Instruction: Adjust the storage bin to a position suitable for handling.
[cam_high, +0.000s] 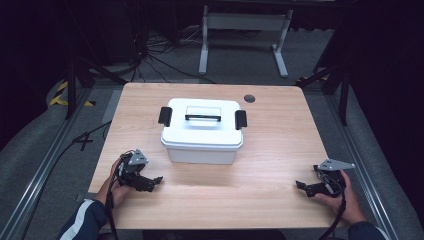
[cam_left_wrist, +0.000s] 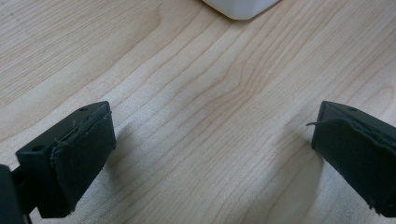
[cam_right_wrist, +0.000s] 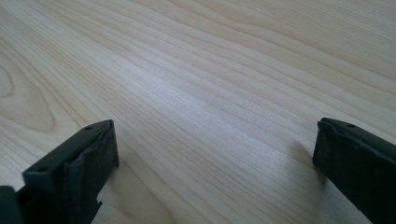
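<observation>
A white plastic box with a lid, a black handle on top and black side latches stands in the middle of the wooden table. My left gripper rests low at the front left, short of the box, open with nothing between its jaws. In the left gripper view the gripper stands wide over bare wood, with a corner of the box at the top edge. At the front right, my right gripper points left, far from the box. The right gripper view has that gripper open over bare wood.
A small dark round hole sits near the table's far right edge. Beyond the table are a white desk frame, cables on the grey floor and dark curtains. Metal rails run along both sides of the table.
</observation>
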